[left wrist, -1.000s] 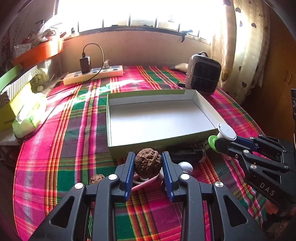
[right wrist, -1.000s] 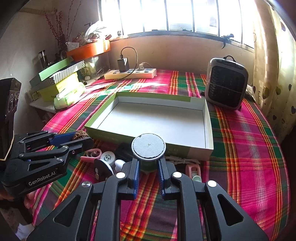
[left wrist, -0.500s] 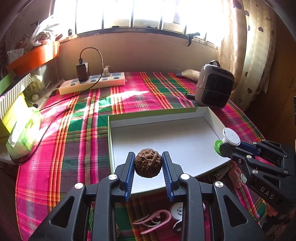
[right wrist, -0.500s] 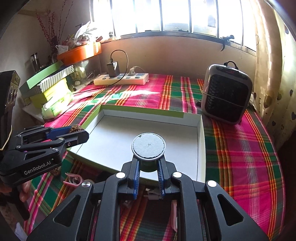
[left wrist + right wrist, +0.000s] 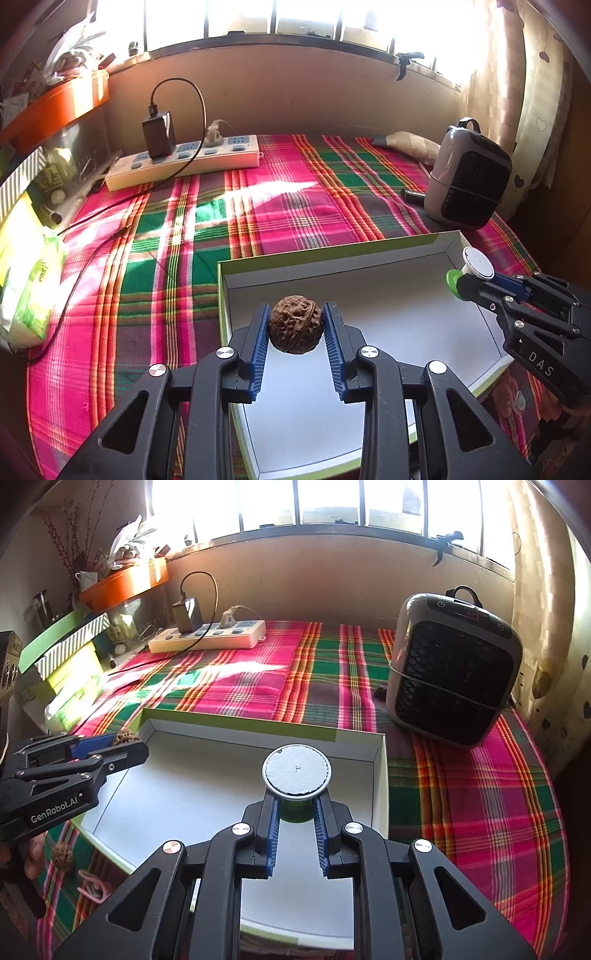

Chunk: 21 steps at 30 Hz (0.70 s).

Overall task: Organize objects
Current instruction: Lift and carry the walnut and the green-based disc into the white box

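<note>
Plaid cloth (image 5: 280,206) in pink, green and orange covers the table, and on it lies the shallow white box (image 5: 417,258) with green outer walls. We hold our left gripper (image 5: 295,325) over the box's near left part, its blue pads clamped on a wrinkled brown walnut (image 5: 294,324). Our right gripper (image 5: 296,810) hangs over the box's near right part, its fingers pinched on the green body of a small spool with a round white top (image 5: 296,770).

We judge the task barely begun: the box floor shows bare wherever we can see it, and neither piece has been let go yet. Left outside, at the lower left of the right view, are a second walnut (image 5: 61,854) and a pink clip (image 5: 92,888) on the cloth.

The near wall of the box is hidden behind our grippers, so we cannot tell what else waits there. The window glare washes out the sill.
</note>
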Tool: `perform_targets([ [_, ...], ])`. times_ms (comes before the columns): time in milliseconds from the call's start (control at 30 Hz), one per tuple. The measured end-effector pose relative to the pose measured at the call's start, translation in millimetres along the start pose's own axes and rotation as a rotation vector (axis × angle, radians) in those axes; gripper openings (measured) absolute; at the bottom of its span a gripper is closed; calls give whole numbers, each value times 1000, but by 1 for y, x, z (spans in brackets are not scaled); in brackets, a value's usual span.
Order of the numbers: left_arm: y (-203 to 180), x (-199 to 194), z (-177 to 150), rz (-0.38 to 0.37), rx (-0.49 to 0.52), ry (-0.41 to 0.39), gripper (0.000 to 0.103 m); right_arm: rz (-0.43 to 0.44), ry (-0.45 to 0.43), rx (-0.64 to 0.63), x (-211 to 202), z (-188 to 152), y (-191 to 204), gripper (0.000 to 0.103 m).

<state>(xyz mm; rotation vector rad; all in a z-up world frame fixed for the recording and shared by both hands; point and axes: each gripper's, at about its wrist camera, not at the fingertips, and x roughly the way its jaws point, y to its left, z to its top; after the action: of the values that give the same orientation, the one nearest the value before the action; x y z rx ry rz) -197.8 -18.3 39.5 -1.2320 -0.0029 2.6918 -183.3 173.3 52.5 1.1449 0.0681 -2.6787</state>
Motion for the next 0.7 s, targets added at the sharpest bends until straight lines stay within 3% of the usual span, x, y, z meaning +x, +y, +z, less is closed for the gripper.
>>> perform_targets([
  [700,2,41,11,28,22,60,27,-20,81,-5,42,9,-10,18],
])
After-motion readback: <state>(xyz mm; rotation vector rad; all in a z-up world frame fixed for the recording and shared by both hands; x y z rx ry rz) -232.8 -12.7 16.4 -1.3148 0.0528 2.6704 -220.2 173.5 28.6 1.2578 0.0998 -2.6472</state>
